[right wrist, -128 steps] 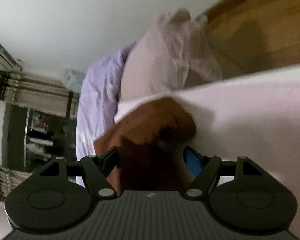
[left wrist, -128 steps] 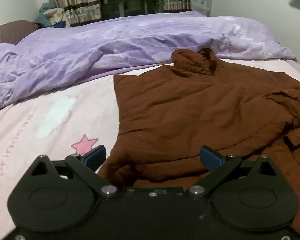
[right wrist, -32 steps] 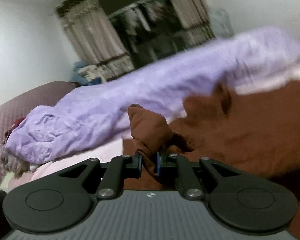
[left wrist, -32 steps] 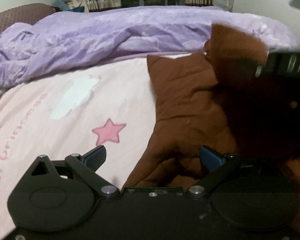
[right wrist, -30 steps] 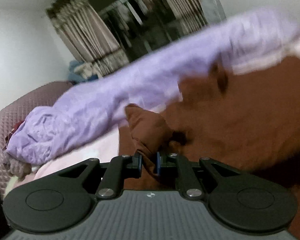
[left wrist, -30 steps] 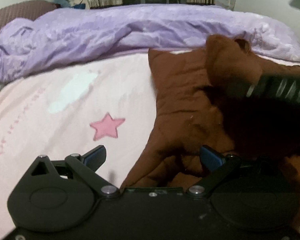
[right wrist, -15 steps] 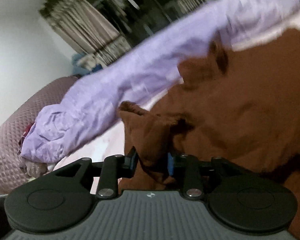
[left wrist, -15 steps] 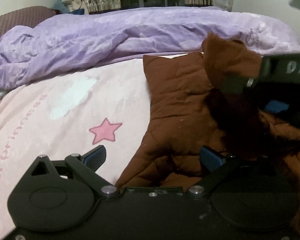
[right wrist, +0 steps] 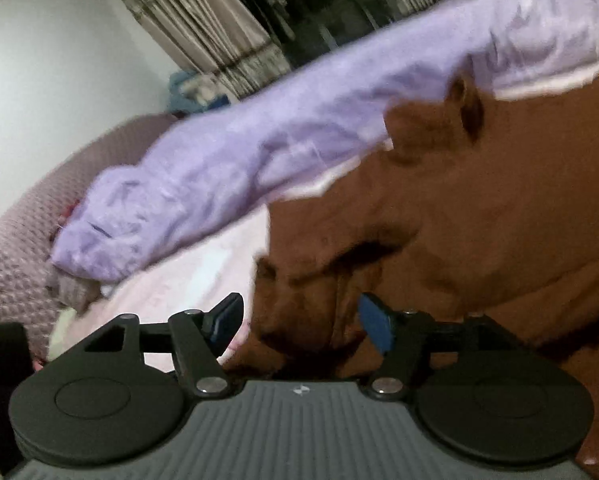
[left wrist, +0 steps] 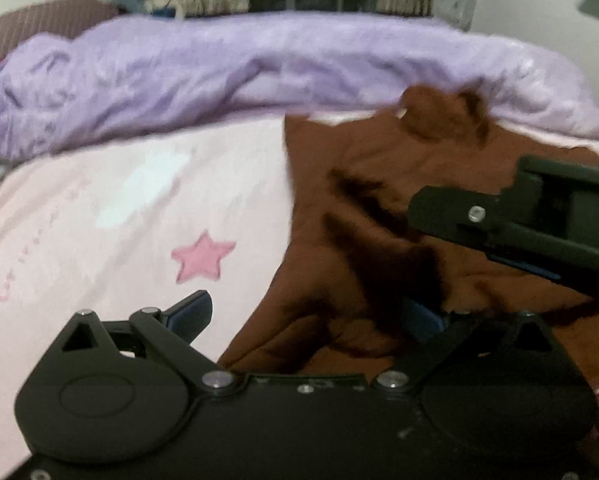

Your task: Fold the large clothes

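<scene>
**Sleeve let go onto the body of the garment**

Right wrist view: the right hand-held gripper point(right wrist: 299, 322) is seen with its blue pads spread wide, a bunched fold of the brown garment point(right wrist: 479, 208) lying loose between them, where half a second ago the pads were still closing on that fold and a second ago it was pinched tight. The fold has been carried in over the garment's body and dropped. In the left wrist view, the left hand-held gripper point(left wrist: 311, 316) is held wide open and grips nothing, as before; the garment's near edge lies between its pads, and the right hand-held gripper point(left wrist: 511, 216) is seen crossing in from 3 o'clock. The garment is spread on the pink bed sheet point(left wrist: 119, 216), its collar toward 12 o'clock against the purple duvet point(left wrist: 259, 68). The frames are blurred, so whether the released fold has settled flat cannot be told. One side is judged to be folded in; the other side and the lengthwise fold remain to be done.
</scene>
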`<state>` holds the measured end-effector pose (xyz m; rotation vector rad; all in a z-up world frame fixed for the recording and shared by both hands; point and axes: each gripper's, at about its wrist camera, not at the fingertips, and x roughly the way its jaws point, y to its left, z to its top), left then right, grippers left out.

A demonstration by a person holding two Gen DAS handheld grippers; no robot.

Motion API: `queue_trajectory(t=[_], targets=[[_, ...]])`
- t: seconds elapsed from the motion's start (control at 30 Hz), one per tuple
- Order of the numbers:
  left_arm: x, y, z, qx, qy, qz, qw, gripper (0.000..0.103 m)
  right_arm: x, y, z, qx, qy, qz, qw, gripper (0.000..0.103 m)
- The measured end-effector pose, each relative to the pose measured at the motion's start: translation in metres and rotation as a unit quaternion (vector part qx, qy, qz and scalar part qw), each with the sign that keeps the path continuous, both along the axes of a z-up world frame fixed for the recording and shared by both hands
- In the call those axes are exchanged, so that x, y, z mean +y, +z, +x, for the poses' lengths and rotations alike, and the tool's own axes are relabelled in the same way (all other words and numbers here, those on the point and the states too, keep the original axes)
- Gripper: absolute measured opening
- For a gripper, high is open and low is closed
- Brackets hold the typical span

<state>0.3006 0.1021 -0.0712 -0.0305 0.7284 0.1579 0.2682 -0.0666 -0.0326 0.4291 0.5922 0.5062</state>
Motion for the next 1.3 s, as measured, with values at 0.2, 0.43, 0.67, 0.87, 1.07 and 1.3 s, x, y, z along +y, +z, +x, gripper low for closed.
queue_trajectory(t=[0.2,0.43,0.67,0.87,1.07,1.3], targets=[[-0.022,0.051,-0.015,-0.091,-0.02,-0.009,0.9956,0.103,-0.065,0.046,-0.02,-0.088,-0.073,0.003,0.993,0.04],[-0.04,0.024,0.047,-0.098,-0.016,0.027,0.9947,0.103,-0.166,0.03,0.048,-0.043,-0.224,-0.134,0.964,0.025],[-0.014,-0.044,0.08,-0.036,0.005,0.022,0.9991,0.103,-0.252,-0.046,0.1,0.096,-0.241,-0.077,0.963,0.0],[-0.043,0.021,0.088,-0.135,0.017,0.062,0.9888,0.103,-0.228,0.017,0.109,0.027,-0.27,-0.129,0.954,0.017],[-0.036,0.004,0.157,-0.131,0.012,0.043,0.9904,0.103,-0.206,0.016,0.18,-0.021,-0.251,-0.143,0.957,0.017],[-0.011,-0.034,0.183,-0.037,0.055,0.045,0.9968,0.103,-0.226,-0.047,0.206,0.027,-0.252,-0.118,0.96,0.016]])
